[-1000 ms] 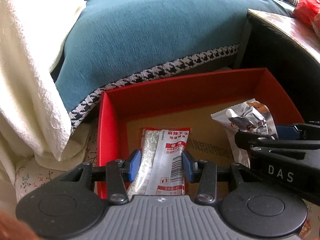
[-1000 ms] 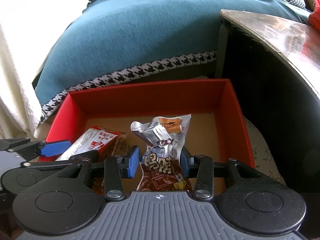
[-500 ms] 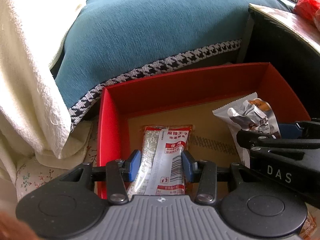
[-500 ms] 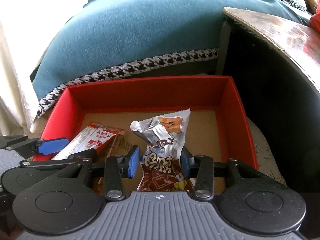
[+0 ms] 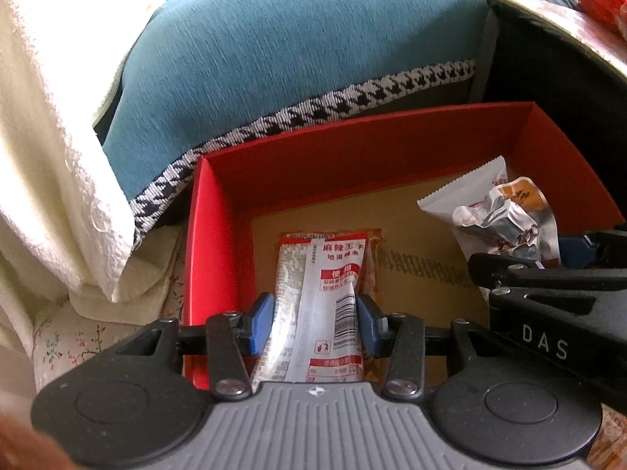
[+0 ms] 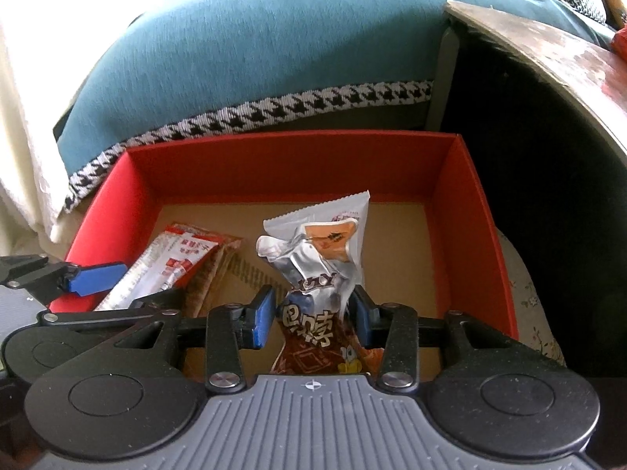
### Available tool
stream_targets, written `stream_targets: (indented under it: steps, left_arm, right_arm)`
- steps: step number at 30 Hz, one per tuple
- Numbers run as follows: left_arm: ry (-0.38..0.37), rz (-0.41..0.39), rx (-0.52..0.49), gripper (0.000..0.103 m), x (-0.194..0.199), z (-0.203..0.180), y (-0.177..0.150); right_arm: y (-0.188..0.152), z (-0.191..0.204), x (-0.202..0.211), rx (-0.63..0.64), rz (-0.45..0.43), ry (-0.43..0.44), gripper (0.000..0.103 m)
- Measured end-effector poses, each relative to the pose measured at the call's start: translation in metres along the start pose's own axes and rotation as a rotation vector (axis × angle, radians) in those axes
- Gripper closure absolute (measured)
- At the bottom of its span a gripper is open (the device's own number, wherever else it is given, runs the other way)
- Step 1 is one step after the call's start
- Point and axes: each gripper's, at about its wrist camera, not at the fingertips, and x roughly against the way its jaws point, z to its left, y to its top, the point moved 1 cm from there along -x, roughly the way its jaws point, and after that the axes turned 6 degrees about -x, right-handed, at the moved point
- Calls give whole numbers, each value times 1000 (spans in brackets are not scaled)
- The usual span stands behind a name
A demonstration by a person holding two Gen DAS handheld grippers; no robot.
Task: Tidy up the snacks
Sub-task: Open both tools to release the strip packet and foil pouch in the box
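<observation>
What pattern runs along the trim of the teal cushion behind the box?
Black-and-white houndstooth trim, clearest in the right wrist view.

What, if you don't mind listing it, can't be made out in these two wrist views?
- Lower end of the red-and-white packet: left wrist view, hidden behind the left gripper body.
- Bottom of the silver-and-brown packet: right wrist view, cut off by the right gripper.
- Near wall of the red box: both views, behind the grippers.

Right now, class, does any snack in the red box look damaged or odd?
Yes. The silver-and-brown packet in the right gripper is crumpled above the pads. The red-and-white packet in the left gripper looks flat.
</observation>
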Motion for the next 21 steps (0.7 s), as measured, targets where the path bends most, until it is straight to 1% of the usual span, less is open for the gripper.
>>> stream_targets:
  steps: [7,8,10,13,21]
  left_arm:
    - [8,15,2,61,-2,-1,-1]
    - [6,22,6,61,-3,0,-1]
    - [-1,35,14,61,-5,2,-1]
    - [7,42,9,61,-5,2,-1]
    - [-1,47,23,58,-3,5,0]
  right_arm:
    - [0,-3,-3,-8,11,2,49]
    - [0,-4,-3,-11,13,2,48]
    - [0,-5,-4,-17,16,0,41]
    - [0,-8,-5,-25,23,0,37]
    - [2,-12,-3,-39,16,-5,30]
